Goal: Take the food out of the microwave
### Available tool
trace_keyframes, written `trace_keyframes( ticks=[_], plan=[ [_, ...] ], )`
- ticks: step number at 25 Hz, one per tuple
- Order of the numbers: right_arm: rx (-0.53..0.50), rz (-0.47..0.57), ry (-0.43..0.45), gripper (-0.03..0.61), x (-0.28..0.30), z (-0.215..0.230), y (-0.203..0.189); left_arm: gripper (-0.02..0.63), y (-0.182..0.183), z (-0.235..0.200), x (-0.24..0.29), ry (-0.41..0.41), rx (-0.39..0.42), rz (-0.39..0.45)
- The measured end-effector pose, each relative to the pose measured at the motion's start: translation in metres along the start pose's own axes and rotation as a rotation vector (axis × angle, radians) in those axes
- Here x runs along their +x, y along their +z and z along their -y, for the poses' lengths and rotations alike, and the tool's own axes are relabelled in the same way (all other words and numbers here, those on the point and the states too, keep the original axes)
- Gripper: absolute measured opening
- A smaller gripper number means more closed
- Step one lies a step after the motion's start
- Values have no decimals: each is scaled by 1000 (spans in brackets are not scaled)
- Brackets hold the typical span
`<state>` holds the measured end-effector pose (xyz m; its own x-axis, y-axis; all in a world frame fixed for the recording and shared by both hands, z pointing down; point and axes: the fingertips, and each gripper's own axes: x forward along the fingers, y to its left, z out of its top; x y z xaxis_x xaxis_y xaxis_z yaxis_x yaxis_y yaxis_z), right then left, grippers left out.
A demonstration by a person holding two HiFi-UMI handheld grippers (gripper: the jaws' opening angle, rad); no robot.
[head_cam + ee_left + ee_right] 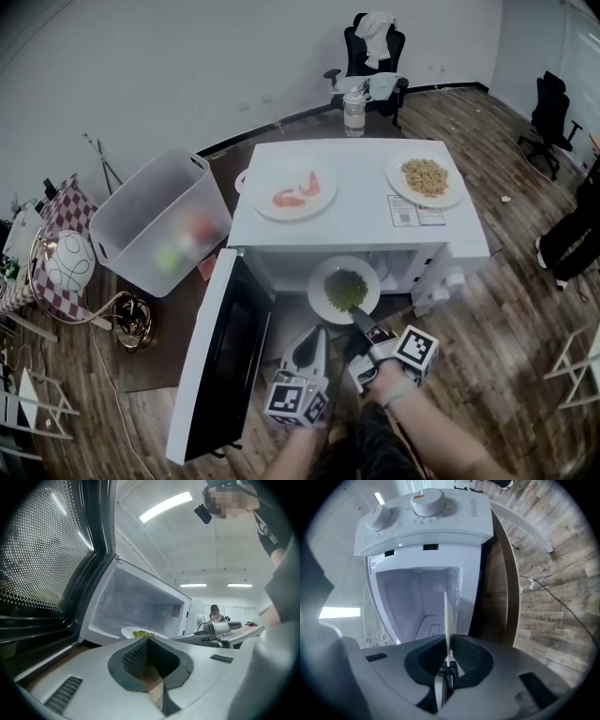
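Plate [344, 289] of green food, pinched at its near rim by my right gripper [362, 324], juts ahead of my fingers at the microwave [361, 220] mouth; I'd draw it out level. My left gripper [316, 339] is closed, empty.

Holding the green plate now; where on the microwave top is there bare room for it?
Bare: the microwave top's middle, between shrimp plate and noodle plate, and its front strip. Plates crowd both ends. Tight fit, probably.
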<state>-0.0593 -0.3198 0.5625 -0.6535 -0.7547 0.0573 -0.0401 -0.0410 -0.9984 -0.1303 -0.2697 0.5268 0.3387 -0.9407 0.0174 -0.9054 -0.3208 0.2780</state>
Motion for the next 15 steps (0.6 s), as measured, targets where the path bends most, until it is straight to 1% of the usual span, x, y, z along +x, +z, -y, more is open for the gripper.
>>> trace_keyframes(
  ticks=[8,15],
  plan=[
    [31,11,26,31,-12,-3,-3,0,2,6,-7,-15,7,0],
    [31,20,35,31,-29,-10,-6,0,9,17,-16,-42,10,7]
  ],
)
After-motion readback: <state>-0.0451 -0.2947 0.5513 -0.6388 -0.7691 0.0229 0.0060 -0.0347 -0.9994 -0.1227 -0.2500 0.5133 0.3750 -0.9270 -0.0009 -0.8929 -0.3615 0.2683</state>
